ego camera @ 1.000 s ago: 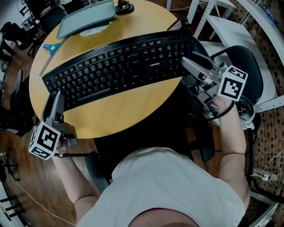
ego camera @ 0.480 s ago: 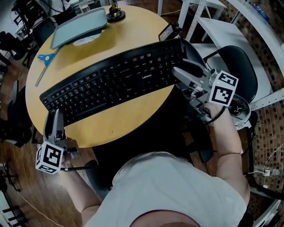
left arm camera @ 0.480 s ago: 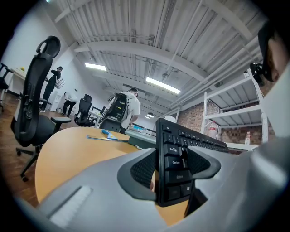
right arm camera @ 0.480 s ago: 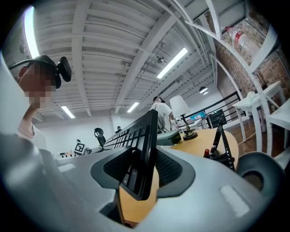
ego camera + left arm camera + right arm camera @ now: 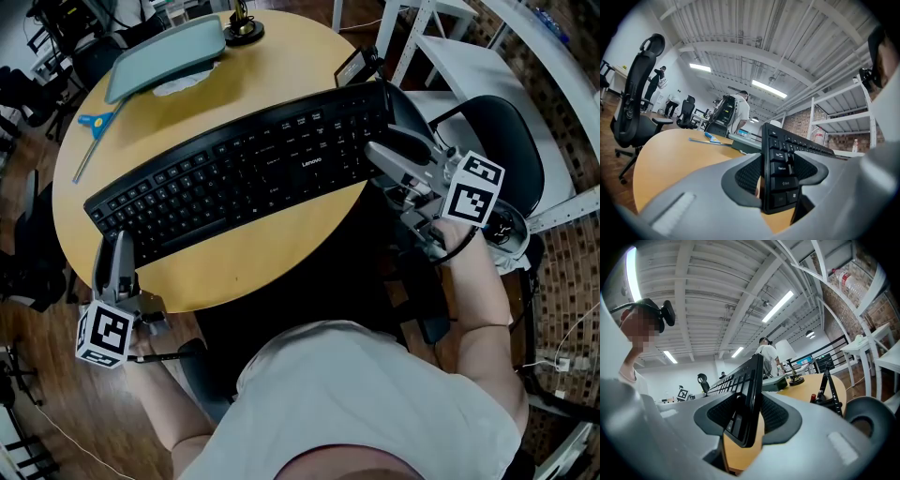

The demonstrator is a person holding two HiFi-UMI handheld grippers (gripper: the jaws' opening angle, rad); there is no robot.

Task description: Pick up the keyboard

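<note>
The black keyboard (image 5: 244, 169) spans the round wooden table (image 5: 272, 244), held at both ends. My left gripper (image 5: 118, 242) is shut on its left end, and in the left gripper view the pads press either side of the end column of keys (image 5: 783, 176). My right gripper (image 5: 377, 155) is shut on the right end (image 5: 747, 404). Both gripper views show the keyboard standing steeply on edge, keys turned toward the person. Table wood shows under its lower corner. Whether it touches the table I cannot tell.
At the table's far side lie a grey-green tray (image 5: 164, 54), a blue-handled tool (image 5: 94, 120) and a small dark stand (image 5: 242, 28). Another black stand (image 5: 356, 64) sits at the right rim. A black chair (image 5: 511, 141) and white shelving (image 5: 450, 47) stand on the right.
Since a second ago the head view has shifted and my left gripper has rolled slightly, its marker cube lower in frame. Both grips on the keyboard look unchanged.
</note>
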